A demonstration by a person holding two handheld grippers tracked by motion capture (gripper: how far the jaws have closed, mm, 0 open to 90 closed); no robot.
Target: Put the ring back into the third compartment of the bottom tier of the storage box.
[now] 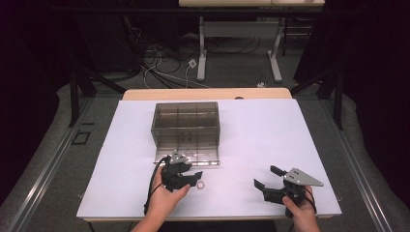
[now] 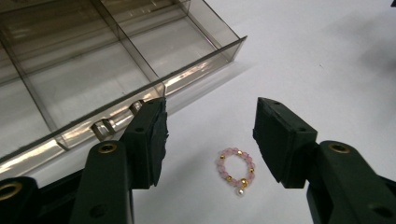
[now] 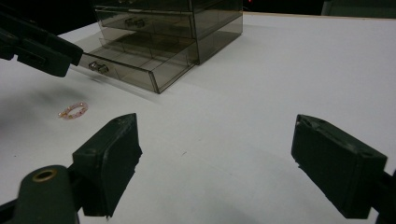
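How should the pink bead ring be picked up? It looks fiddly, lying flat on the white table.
Come straight down from above with the left gripper and close its fingers across the bead ring from opposite outer sides. It lies flat and thin on the table, so nothing offers a side grip; the small pearl hangs toward the gripper.

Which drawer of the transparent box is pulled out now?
The lowest drawer of the smoky drawer box is pulled out toward the bead ring; the upper drawers sit flush.
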